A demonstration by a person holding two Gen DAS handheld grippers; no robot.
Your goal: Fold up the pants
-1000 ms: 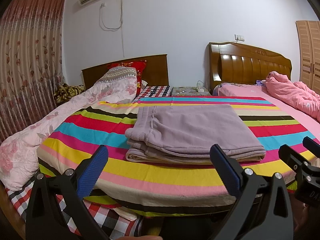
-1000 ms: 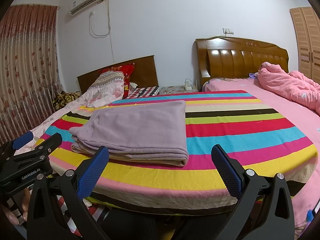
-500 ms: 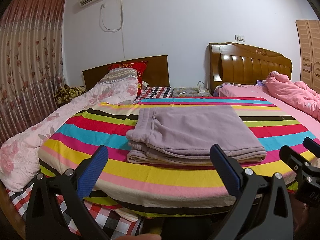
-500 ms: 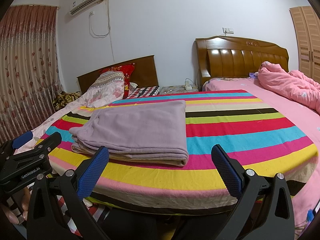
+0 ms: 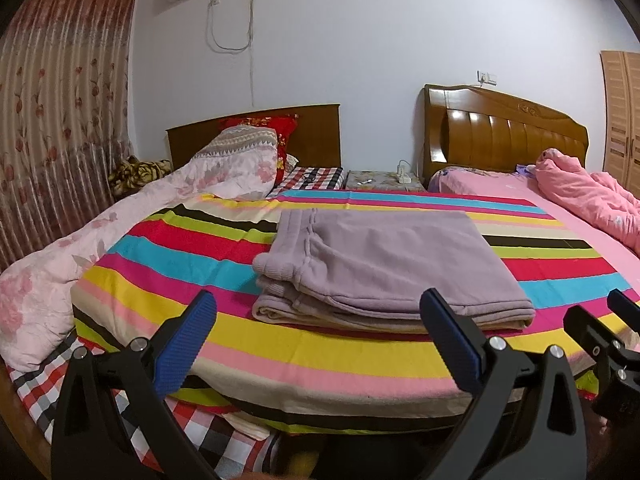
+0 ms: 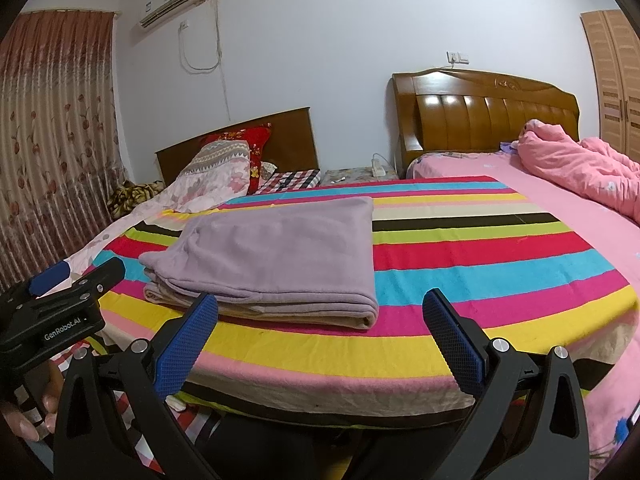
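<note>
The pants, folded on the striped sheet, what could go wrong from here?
1. The pants lie folded in loose layers; the ribbed cuffs stick out at the left end, so a nudge there could spread the stack.
2. Both the left gripper and the right gripper are open and low before the striped sheet; a forward push might drag it and the fold.
</note>
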